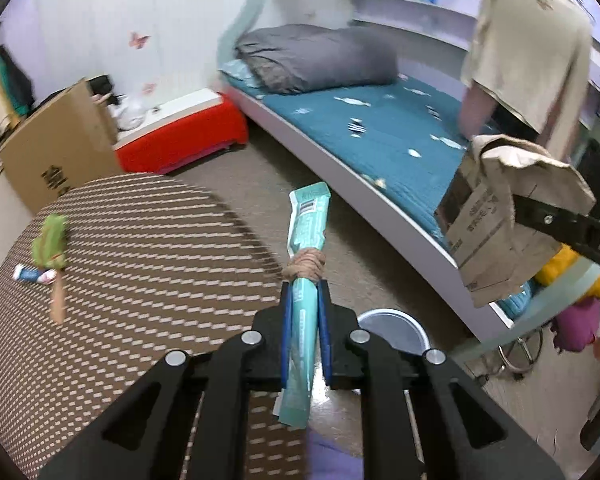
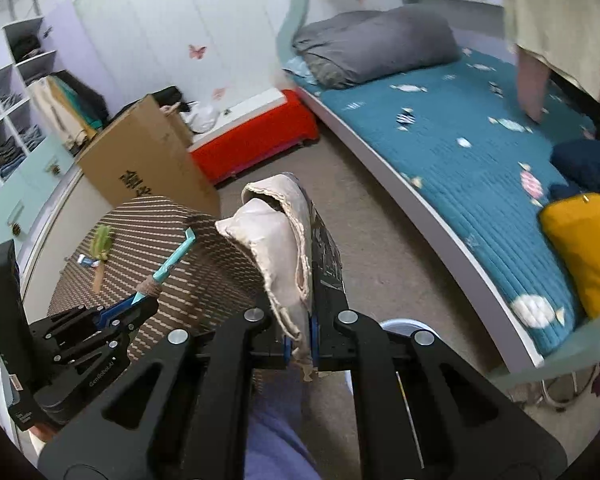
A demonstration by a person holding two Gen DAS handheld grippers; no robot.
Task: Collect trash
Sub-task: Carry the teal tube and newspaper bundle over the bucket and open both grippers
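Observation:
My left gripper is shut on a long teal wrapper with a brown crumpled bit around its middle, held above the floor beside the round woven table. It also shows in the right wrist view at the left, still holding the wrapper. My right gripper is shut on the crumpled rim of a brown paper bag; the bag also shows in the left wrist view at the right. A green wrapper and a small blue-white packet lie on the table.
A grey round bin stands on the floor just below the grippers. A bed with teal cover and grey pillow runs along the right, where a person stands. A cardboard box and a red bench stand behind the table.

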